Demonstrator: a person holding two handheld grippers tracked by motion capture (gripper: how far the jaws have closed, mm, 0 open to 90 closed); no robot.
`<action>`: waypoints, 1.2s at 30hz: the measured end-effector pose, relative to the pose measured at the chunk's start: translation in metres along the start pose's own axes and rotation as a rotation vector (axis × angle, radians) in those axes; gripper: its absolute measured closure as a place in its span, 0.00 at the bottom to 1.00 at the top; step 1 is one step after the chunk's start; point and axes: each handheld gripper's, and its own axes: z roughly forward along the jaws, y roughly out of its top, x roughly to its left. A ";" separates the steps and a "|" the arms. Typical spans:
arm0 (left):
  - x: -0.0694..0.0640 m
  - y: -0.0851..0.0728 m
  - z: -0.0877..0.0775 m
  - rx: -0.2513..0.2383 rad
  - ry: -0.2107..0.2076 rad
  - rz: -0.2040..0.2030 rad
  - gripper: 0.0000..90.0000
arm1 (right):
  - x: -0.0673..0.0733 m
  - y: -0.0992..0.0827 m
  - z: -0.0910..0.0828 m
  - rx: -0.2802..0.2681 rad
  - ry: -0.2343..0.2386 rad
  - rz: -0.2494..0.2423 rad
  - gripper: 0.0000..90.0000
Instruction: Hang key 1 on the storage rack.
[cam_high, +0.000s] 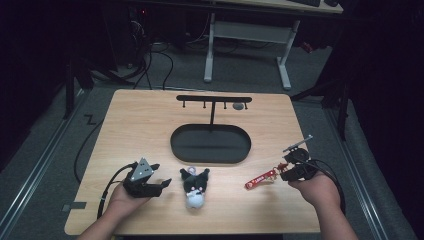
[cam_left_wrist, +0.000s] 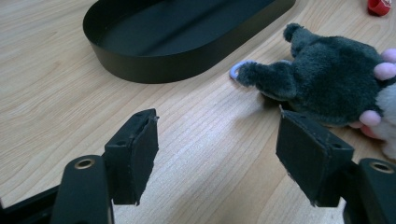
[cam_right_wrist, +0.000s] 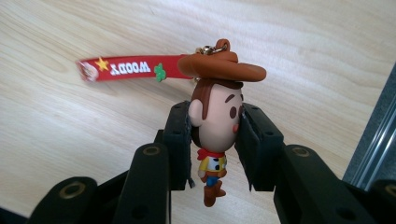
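A small cowboy figure keychain (cam_right_wrist: 215, 126) with a brown hat is pinched by its head between the pads of my right gripper (cam_right_wrist: 215, 119), which is shut on it. Its red strap (cam_right_wrist: 126, 69) trails away over the wood; in the high view the red strap (cam_high: 261, 178) points left from the right gripper (cam_high: 285, 170) at the table's right. My left gripper (cam_high: 161, 185) rests at the front left, open, with bare wood between its pads (cam_left_wrist: 140, 154). Just right of it lies a dark grey and white plush toy (cam_high: 195, 186), (cam_left_wrist: 327, 79) with a lilac loop.
A black oval tray (cam_high: 210, 159) sits mid-table with a T-shaped hook rack (cam_high: 214, 99) rising from its back; a small grey item (cam_high: 238, 106) hangs at the rack's right end. The tray's wall (cam_left_wrist: 154, 65) is close ahead of the left gripper. Table edges are near both hands.
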 end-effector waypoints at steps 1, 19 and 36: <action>0.000 0.000 0.000 -0.002 -0.002 -0.001 0.33 | 0.001 0.000 -0.004 -0.010 0.003 -0.002 0.74; -0.002 0.002 -0.001 -0.018 -0.009 0.011 0.33 | 0.015 0.007 -0.050 -0.044 0.038 0.008 0.74; -0.003 0.000 -0.005 -0.025 -0.002 0.018 0.32 | 0.023 0.025 -0.092 -0.015 0.051 -0.035 0.74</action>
